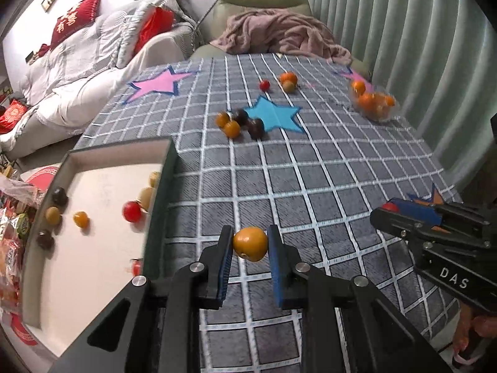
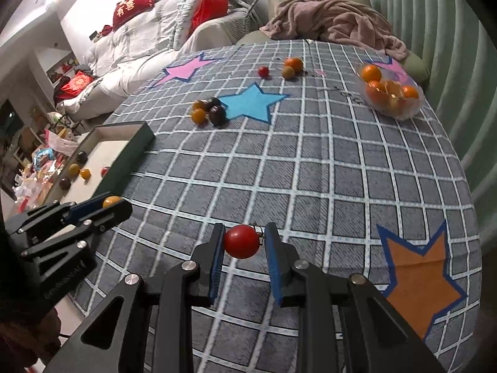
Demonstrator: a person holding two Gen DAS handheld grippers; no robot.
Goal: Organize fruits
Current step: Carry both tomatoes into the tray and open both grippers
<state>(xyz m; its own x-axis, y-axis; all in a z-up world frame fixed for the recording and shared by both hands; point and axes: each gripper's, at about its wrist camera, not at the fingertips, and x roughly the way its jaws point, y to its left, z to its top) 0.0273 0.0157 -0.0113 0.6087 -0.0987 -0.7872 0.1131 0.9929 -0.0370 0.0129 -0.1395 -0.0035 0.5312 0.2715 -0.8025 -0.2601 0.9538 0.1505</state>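
Note:
My left gripper (image 1: 250, 244) is shut on a small orange-yellow fruit (image 1: 250, 243), held above the checked tablecloth just right of the shallow box (image 1: 164, 168). My right gripper (image 2: 243, 242) is shut on a small red tomato (image 2: 242, 241), held over the cloth near the front. The box (image 2: 136, 143) holds several small fruits, red, yellow and dark. Loose fruits lie by the blue star (image 1: 240, 124) and further back (image 1: 287, 80). Each gripper shows in the other's view: the right (image 1: 435, 227), the left (image 2: 77, 217).
A clear bowl of oranges (image 2: 391, 93) stands at the far right of the table. A sofa with red cushions (image 1: 77, 15) and an armchair with a pink blanket (image 1: 279, 34) lie beyond the table. Clutter fills the floor at left (image 2: 46, 155).

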